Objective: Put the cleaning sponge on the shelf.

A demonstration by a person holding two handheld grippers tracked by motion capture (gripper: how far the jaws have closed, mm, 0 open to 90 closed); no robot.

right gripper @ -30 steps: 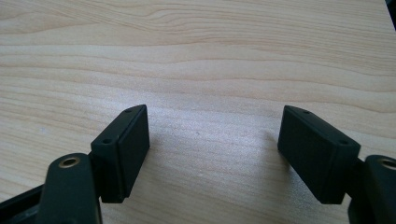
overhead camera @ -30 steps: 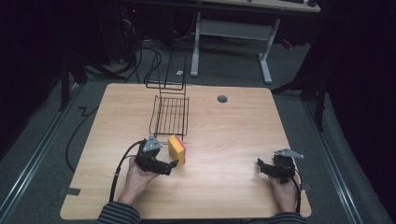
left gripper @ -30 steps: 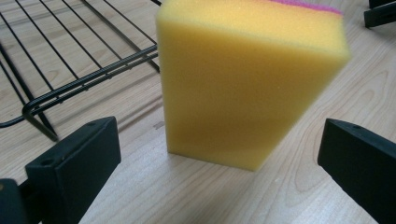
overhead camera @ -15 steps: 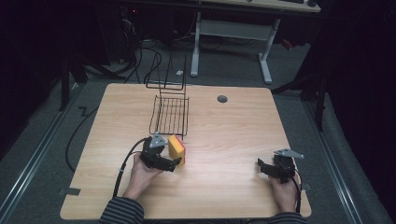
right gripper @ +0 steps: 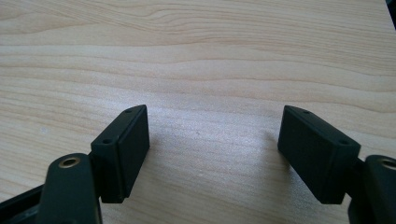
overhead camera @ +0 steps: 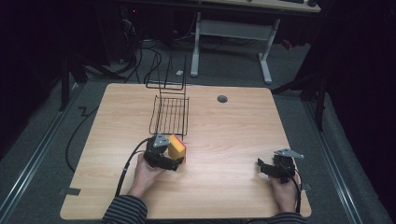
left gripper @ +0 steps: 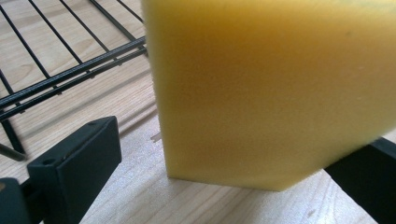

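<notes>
Left tongs [overhead camera: 176, 160] agape; right tongs [overhead camera: 262, 168] agape

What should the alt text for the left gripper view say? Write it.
A yellow sponge stands on edge between the left gripper's open black fingers, on a wooden table. A black wire rack lies behind, at upper left.

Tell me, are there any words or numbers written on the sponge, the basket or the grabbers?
None: no word, number or sign can be read here. The yellow sponge is plain, the wire basket is bare black wire, and the left gripper and right gripper carry no label. The wooden table shows grain alone.
</notes>
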